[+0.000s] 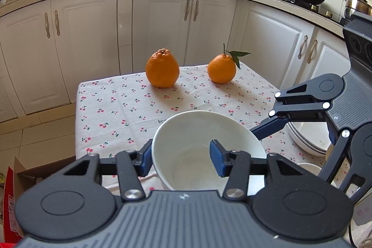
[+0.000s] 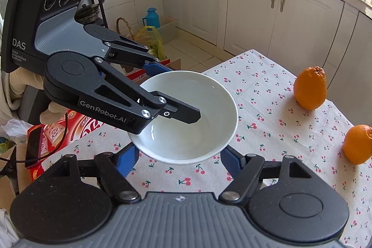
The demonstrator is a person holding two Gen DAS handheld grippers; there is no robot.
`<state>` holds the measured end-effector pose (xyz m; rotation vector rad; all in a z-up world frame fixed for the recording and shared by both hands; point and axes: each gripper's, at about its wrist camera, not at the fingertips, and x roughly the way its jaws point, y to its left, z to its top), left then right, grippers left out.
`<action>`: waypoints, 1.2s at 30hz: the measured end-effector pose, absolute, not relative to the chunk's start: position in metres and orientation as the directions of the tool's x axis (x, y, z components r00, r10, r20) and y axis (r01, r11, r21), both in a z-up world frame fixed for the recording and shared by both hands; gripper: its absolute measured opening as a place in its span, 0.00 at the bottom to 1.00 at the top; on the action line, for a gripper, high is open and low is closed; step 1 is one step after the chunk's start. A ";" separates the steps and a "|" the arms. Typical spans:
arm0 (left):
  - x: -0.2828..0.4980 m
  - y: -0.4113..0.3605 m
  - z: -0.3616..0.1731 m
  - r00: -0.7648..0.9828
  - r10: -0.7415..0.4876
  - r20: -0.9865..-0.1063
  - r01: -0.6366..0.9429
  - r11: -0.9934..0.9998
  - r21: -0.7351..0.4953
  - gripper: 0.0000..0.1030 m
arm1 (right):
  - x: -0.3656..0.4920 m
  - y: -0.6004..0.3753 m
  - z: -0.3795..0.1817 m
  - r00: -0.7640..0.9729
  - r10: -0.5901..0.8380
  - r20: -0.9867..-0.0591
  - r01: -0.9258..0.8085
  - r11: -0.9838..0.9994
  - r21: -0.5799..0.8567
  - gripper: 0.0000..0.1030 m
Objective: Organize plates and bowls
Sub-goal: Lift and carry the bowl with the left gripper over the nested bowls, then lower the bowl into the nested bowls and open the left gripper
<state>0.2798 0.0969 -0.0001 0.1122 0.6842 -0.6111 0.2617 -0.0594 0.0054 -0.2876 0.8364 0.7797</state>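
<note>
Above the worktop (image 1: 130,106), left claw (image 1: 181,160) pinches the bowl (image 1: 204,150) wall at its 7 o'clock rim. Right claw (image 2: 177,158) gapes empty beneath. Glazed, slick, breakable: grip rim firmly.

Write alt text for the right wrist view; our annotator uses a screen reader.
The left gripper pinches the rim of a white bowl, held above a cherry-print tablecloth. The open right gripper sits just below the bowl, and two oranges stand to the right.

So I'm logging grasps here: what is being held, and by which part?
The left gripper holds the white bowl by its rim, one finger inside and one outside. The right gripper is open, holding nothing.
</note>
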 end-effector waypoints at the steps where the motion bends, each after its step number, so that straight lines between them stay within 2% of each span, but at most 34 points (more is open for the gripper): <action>1: 0.275 0.094 0.002 0.609 -0.495 -0.620 0.566 0.818 -0.097 0.48 | 0.257 -0.063 0.007 0.423 0.503 -0.754 -0.715 0.696 0.064 0.78; 23: 0.198 0.034 0.016 0.604 -0.536 -0.591 0.617 0.783 -0.080 0.48 | 0.172 -0.128 0.019 0.480 0.496 -0.724 -0.675 0.736 0.056 0.79; 36: 0.184 0.015 0.001 0.569 -0.550 -0.611 0.629 0.770 -0.107 0.48 | 0.154 -0.150 0.009 0.474 0.480 -0.738 -0.659 0.750 0.065 0.79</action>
